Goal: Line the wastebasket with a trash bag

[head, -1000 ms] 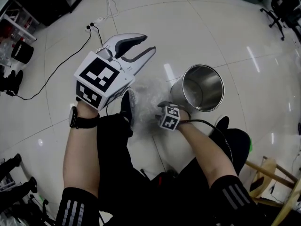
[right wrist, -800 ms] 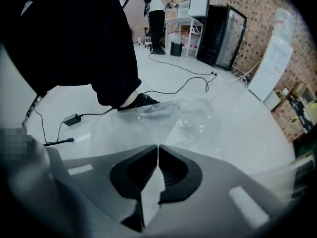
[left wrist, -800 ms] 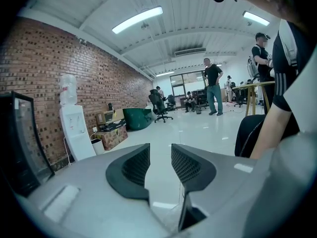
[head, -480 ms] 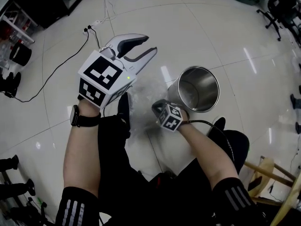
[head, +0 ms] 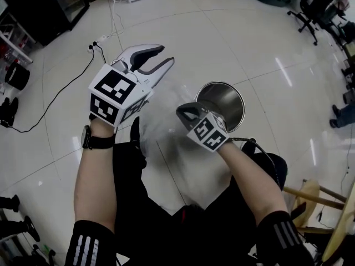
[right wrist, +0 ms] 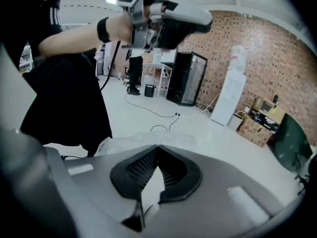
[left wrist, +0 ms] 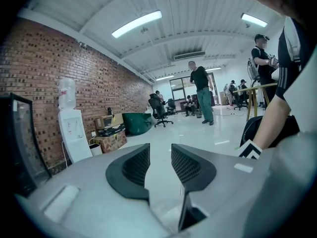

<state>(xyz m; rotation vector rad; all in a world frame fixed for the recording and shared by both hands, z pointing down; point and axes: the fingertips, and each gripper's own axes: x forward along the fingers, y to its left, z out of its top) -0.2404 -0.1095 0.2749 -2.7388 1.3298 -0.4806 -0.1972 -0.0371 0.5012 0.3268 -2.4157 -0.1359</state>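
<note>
Our right gripper [head: 181, 113] has just done the work that matters. A second ago it sat low at the crumpled trash bag [head: 161, 125] on the floor [head: 249, 37] with its fingers [right wrist: 171, 170] apart. Since then they have snapped together and the hand has come up sharply. In the right gripper view the two tips meet, and the clear film bunches just past them [right wrist: 131, 142]. In the head view the film now trails from the tips down toward 7 o'clock instead of lying in a heap. We judge the bag to be pinched and lifted, though thin plastic makes the bite hard to confirm.

Our left gripper [head: 166, 54] has hardly shifted. It hovers at 10 o'clock of the right one, and its fingers [left wrist: 131, 170] are parted with only floor showing in the gap. It holds nothing.

The wastebasket [head: 234, 105] stands upright on the floor at 3 o'clock of the right gripper, just beside it. It is bare steel inside and not yet lined.

So the pick-up looks done and the opening of the bag comes next. We would bring the left fingers to the film near the right tips, catch a second edge and spread the mouth. One pinch alone could let the slippery film slide free.
</note>
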